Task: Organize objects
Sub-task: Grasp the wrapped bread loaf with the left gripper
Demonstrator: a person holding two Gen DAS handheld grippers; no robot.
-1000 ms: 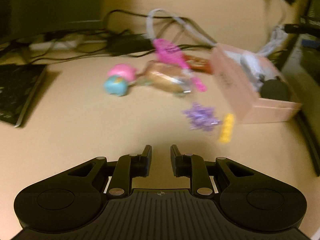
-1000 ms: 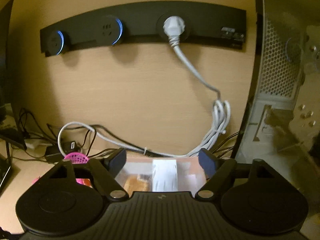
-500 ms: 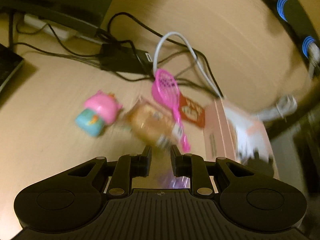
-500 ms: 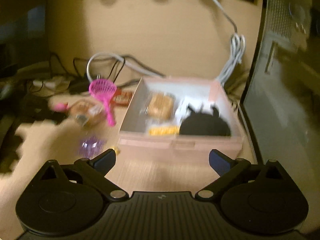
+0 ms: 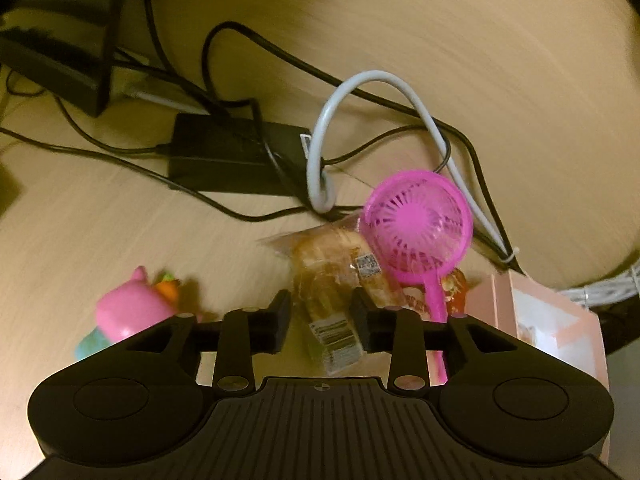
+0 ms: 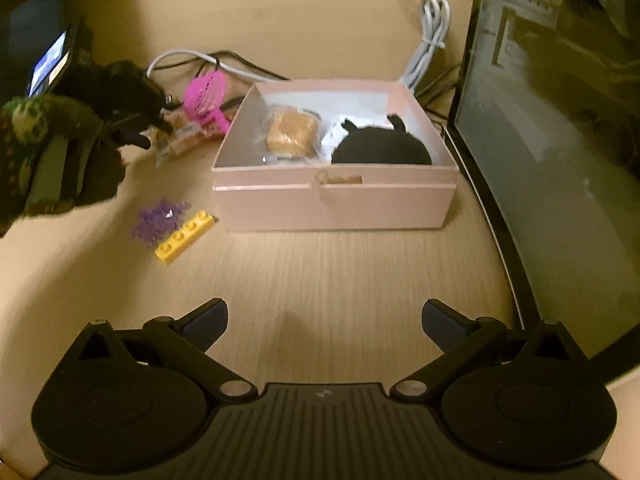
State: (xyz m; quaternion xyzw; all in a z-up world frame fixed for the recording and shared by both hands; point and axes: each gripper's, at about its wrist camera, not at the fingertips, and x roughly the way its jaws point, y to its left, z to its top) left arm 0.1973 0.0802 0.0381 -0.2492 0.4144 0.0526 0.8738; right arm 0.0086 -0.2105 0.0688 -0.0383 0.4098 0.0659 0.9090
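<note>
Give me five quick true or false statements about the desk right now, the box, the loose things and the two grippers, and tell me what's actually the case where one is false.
1. The pink box already holds a wrapped bun and a black object. True.
2. The yellow brick lies inside the box. False: it lies on the desk left of the box, beside the purple bow.
3. The right gripper is open over bare desk. True.
4. The left gripper is shut on the pink fan. False: its jaws have just been opening and frame the wrapped bread without pressing on it.
5. The fan is outside the box. True.
</note>
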